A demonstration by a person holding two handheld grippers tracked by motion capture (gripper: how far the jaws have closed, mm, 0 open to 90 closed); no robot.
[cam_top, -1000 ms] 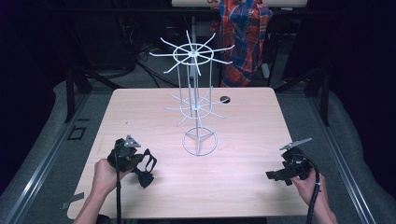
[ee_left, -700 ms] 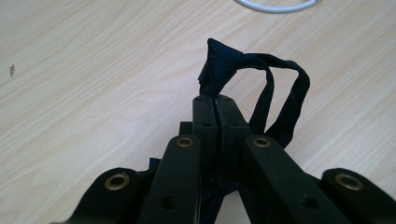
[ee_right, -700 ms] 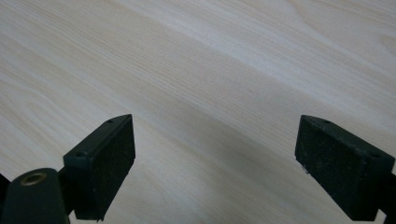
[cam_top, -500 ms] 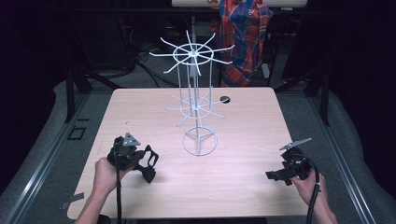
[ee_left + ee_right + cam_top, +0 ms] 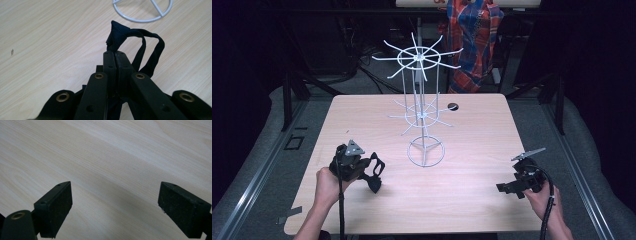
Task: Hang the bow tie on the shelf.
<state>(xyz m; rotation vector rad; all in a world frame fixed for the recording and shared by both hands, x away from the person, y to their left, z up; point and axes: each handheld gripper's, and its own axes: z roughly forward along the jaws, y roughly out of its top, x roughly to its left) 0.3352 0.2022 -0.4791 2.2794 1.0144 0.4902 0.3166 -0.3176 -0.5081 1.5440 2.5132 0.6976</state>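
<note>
My left gripper (image 5: 364, 170) (image 5: 115, 53) is shut on a dark navy fabric item with looped straps (image 5: 147, 53), held a little above the table at the front left (image 5: 376, 172). The pinched fold pokes up past the jaw tips, and the straps hang off to one side. A white wire display rack (image 5: 419, 95) with radiating hooks stands at the table's middle; its ring base (image 5: 143, 11) lies just beyond the fabric. My right gripper (image 5: 504, 188) (image 5: 115, 205) hovers low over bare wood at the front right, jaws wide open with nothing between them.
The light wooden table (image 5: 492, 130) has a small black round object (image 5: 453, 106) near its far edge, behind the rack. A person in a plaid shirt (image 5: 474, 30) stands beyond the table. Dark floor and metal rails surround the table.
My left gripper has lifted slightly and shifted toward the rack with the fabric in it. The right gripper has stayed about where it was.
</note>
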